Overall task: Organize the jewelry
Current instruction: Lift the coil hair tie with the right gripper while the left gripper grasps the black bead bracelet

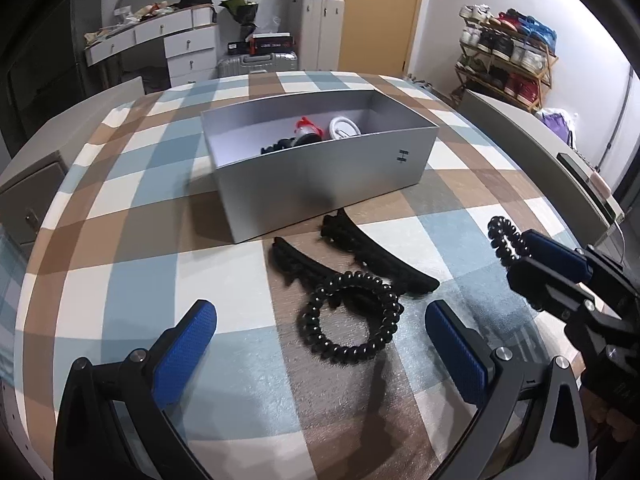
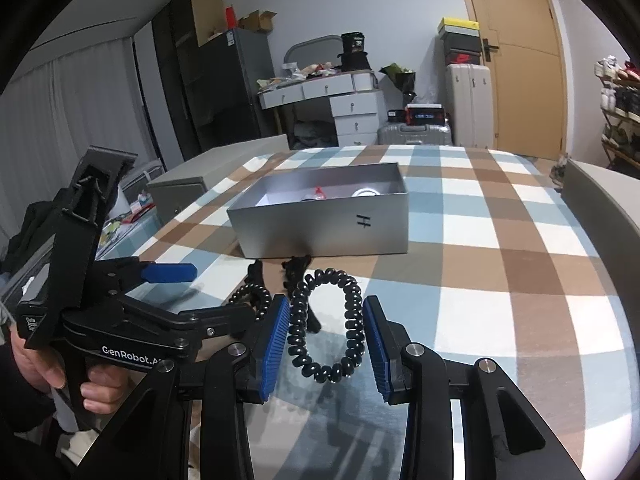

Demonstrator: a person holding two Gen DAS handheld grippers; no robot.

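Observation:
A silver box [image 1: 320, 176] stands open on the checked tablecloth; it also shows in the right wrist view [image 2: 324, 220]. Inside lie a red-topped item [image 1: 308, 128], a white round case [image 1: 344, 127] and a black coil. In front of the box lie two black hair clips [image 1: 372, 254] and a black spiral hair tie [image 1: 349, 317]. My left gripper [image 1: 320, 336] is open, low over that tie. My right gripper [image 2: 326, 336] is shut on a second black spiral hair tie [image 2: 326, 320] and holds it above the table; it shows in the left wrist view [image 1: 506, 240].
The table [image 2: 500, 280] has a blue, brown and white checked cloth. Grey chair backs [image 2: 600, 208] stand at its sides. A dresser [image 2: 340, 96], suitcases, a door and a shoe rack [image 1: 508, 52] stand behind.

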